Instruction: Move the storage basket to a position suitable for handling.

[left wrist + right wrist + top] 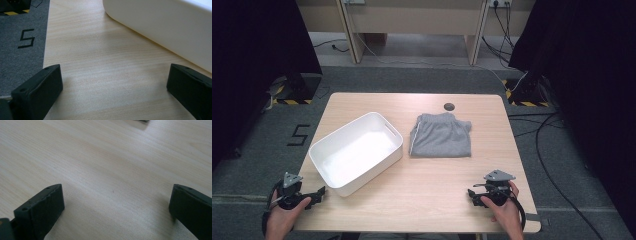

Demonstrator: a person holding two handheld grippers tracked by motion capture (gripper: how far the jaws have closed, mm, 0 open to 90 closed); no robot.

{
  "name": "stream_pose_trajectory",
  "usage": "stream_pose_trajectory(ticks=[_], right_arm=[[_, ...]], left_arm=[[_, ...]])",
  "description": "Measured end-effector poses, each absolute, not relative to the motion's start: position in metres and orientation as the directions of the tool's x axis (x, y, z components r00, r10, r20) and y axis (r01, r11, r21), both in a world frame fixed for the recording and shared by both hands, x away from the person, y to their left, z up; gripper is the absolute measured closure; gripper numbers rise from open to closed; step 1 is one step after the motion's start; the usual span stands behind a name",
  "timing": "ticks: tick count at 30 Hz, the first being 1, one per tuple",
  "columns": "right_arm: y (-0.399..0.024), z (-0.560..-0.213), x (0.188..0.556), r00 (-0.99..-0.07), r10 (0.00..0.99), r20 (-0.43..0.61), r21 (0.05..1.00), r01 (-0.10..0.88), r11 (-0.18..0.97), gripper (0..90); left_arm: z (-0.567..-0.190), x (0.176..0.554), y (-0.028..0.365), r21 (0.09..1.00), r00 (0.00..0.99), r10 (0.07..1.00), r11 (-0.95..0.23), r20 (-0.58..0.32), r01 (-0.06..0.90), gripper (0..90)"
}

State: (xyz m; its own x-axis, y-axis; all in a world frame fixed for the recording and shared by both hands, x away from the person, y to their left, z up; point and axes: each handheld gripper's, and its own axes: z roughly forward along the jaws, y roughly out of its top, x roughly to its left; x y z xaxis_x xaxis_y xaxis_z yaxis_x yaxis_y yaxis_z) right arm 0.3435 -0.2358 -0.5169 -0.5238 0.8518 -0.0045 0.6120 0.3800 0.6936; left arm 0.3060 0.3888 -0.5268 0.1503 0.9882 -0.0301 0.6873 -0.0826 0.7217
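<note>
While both of my grippers rest at the near edge of the table (432, 200), jaws spread wide and holding nothing, the shorts (441, 135) lie folded just right of the bin (398, 134). I judge the grey cloth soft, light and floppy — it would sag and unfold if pinched at one spot. I'd have the left gripper (314, 196) and right gripper (473, 194) take opposite folded edges together, biting through all layers.

A white bin (356, 152) and grey shorts (441, 136) with a pale side stripe lie on a light wood-grain table (422, 190), above grey carpet (242, 150).
</note>
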Motion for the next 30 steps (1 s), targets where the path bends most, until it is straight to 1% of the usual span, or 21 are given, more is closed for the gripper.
stream_pose_trajectory(ticks=[2, 3, 4, 5, 6, 7, 8, 9, 10, 11, 12, 13, 14, 15, 16, 18, 22, 30], right_arm=[[-0.236, -0.517, 0.344, -0.527, 0.85, -0.008, 0.694, 0.609, 0.384, 1.1], [-0.237, -0.516, 0.344, -0.526, 0.851, -0.006, 0.695, 0.61, 0.382, 3.8], [-0.237, -0.515, 0.344, -0.529, 0.849, -0.001, 0.697, 0.608, 0.38, 8.2], [-0.238, -0.514, 0.344, -0.529, 0.849, -0.003, 0.703, 0.602, 0.378, 18.3], [-0.238, -0.512, 0.345, -0.519, 0.855, 0.003, 0.713, 0.601, 0.362, 25.2], [-0.239, -0.51, 0.345, -0.51, 0.86, 0.007, 0.72, 0.599, 0.35, 20.4], [-0.239, -0.51, 0.345, -0.51, 0.86, 0.007, 0.72, 0.599, 0.35, 20.4], [-0.238, -0.506, 0.348, -0.493, 0.87, 0.001, 0.732, 0.593, 0.335, 13.2], [-0.238, -0.506, 0.348, -0.493, 0.87, 0.001, 0.732, 0.593, 0.335, 13.2], [-0.237, -0.5, 0.349, -0.498, 0.867, 0.001, 0.75, 0.574, 0.329, 20.7], [-0.237, -0.5, 0.349, -0.498, 0.867, 0.001, 0.75, 0.574, 0.329, 20.7], [-0.237, -0.499, 0.351, -0.509, 0.861, -0.003, 0.761, 0.558, 0.333, 15.7], [-0.233, -0.494, 0.354, -0.507, 0.862, -0.003, 0.764, 0.555, 0.329, 18.1], [-0.233, -0.494, 0.354, -0.507, 0.862, -0.003, 0.764, 0.555, 0.329, 18.1], [-0.229, -0.49, 0.358, -0.508, 0.861, -0.011, 0.767, 0.548, 0.333, 15.4], [-0.225, -0.486, 0.364, -0.513, 0.858, -0.018, 0.774, 0.536, 0.337, 17.0], [-0.217, -0.481, 0.373, -0.515, 0.857, -0.012, 0.781, 0.53, 0.329, 16.9], [-0.192, -0.468, 0.404, -0.53, 0.848, -0.01, 0.796, 0.509, 0.328, 18.7]], left_arm=[[-0.527, 0.306, 0.389, 0.722, 0.15, 0.988, -0.083, -0.03, 0.687, 0.0], [-0.527, 0.306, 0.389, 0.722, 0.15, 0.988, -0.083, -0.03, 0.687, 0.0], [-0.527, 0.306, 0.389, 0.722, 0.15, 0.988, -0.083, -0.03, 0.687, 0.0], [-0.527, 0.306, 0.389, 0.722, 0.15, 0.988, -0.083, -0.03, 0.687, 0.0], [-0.527, 0.306, 0.389, 0.722, 0.15, 0.988, -0.082, -0.03, 0.687, 0.0], [-0.527, 0.306, 0.389, 0.722, 0.149, 0.988, -0.082, -0.03, 0.687, 0.0], [-0.527, 0.306, 0.389, 0.722, 0.149, 0.988, -0.082, -0.03, 0.687, 0.0], [-0.527, 0.306, 0.389, 0.721, 0.149, 0.988, -0.082, -0.03, 0.688, 0.0], [-0.527, 0.306, 0.389, 0.721, 0.149, 0.988, -0.082, -0.03, 0.688, 0.0], [-0.527, 0.306, 0.389, 0.721, 0.149, 0.988, -0.082, -0.029, 0.688, 0.0], [-0.527, 0.306, 0.389, 0.721, 0.149, 0.988, -0.082, -0.029, 0.688, 0.0], [-0.527, 0.306, 0.389, 0.721, 0.148, 0.988, -0.082, -0.029, 0.688, 0.0], [-0.527, 0.306, 0.389, 0.721, 0.149, 0.988, -0.082, -0.029, 0.688, 0.0], [-0.527, 0.306, 0.389, 0.721, 0.149, 0.988, -0.082, -0.029, 0.688, 0.0], [-0.527, 0.306, 0.389, 0.721, 0.149, 0.988, -0.082, -0.029, 0.688, 0.0], [-0.527, 0.306, 0.389, 0.721, 0.148, 0.988, -0.082, -0.029, 0.688, 0.0], [-0.527, 0.306, 0.389, 0.721, 0.148, 0.989, -0.082, -0.03, 0.688, 0.0], [-0.527, 0.306, 0.389, 0.721, 0.148, 0.989, -0.082, -0.029, 0.688, 0.0]])
